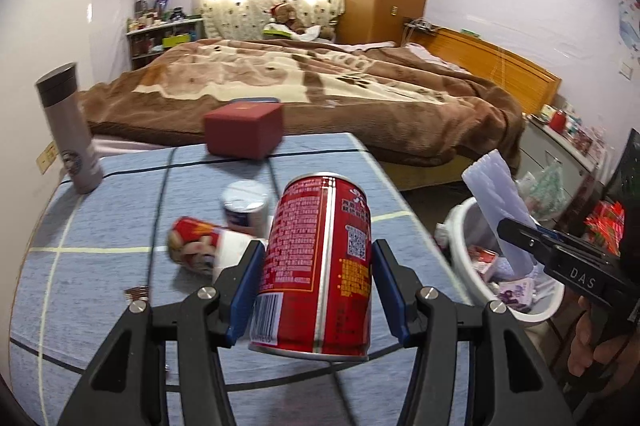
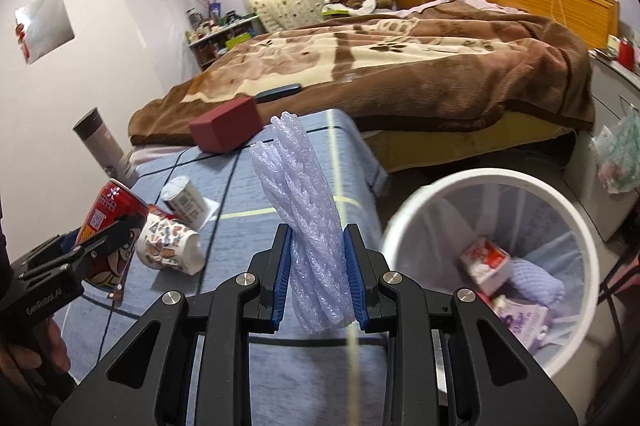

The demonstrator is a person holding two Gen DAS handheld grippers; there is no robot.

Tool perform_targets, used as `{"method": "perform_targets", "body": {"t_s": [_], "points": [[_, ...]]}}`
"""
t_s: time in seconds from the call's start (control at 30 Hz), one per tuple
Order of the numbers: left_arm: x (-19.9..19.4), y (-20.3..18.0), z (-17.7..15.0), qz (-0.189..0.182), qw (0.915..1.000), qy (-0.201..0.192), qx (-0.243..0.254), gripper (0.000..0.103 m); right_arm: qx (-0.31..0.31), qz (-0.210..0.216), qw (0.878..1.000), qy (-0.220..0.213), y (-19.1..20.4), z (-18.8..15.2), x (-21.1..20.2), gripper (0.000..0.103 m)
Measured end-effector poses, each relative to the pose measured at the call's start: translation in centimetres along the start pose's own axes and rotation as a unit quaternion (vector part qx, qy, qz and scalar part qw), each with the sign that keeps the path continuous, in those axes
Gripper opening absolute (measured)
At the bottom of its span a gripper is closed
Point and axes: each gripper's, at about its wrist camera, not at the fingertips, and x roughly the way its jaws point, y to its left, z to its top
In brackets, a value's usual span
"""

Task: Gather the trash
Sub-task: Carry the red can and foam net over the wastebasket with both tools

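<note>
My left gripper (image 1: 316, 268) is shut on a red drink can (image 1: 320, 262) and holds it upright above the blue-covered table (image 1: 100, 226). The can also shows in the right wrist view (image 2: 110, 214), at the left. My right gripper (image 2: 318, 266) is shut on a roll of pale purple foam wrap (image 2: 308, 218), held near the table's right edge, left of the white trash bin (image 2: 576, 218). In the left wrist view the wrap (image 1: 500, 194) hangs over the bin (image 1: 460, 226). A printed paper cup (image 2: 168, 246) lies on its side and a small white can (image 2: 184, 200) stands behind it.
A red box (image 1: 244, 132) and a grey thermos (image 1: 72, 130) stand at the table's far side. The bin holds cartons and purple wrap (image 2: 536, 284). A bed with a brown blanket (image 2: 400, 66) lies beyond. A cabinet with clutter (image 1: 568, 134) stands at the right.
</note>
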Motion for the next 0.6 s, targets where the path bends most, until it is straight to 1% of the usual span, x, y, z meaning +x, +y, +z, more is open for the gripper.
{"method": "perform_targets", "body": {"t_s": [0.27, 0.47, 0.6], "points": [[0.5, -5.2, 0.5, -0.035, 0.9989, -0.006, 0.029, 0.057, 0.024, -0.028, 0.999, -0.011, -3.4, -0.4, -1.4, 0.027], [1.6, -9.1, 0.5, -0.063, 0.9968, 0.003, 0.049, 0.057, 0.043, -0.043, 0.998, -0.014, -6.0, -0.9, -2.3, 0.027], [2.6, -11.5, 0.4, -0.074, 0.9953, 0.009, 0.062, 0.057, 0.054, -0.057, 0.997, -0.012, -7.6, -1.1, -2.3, 0.027]]}}
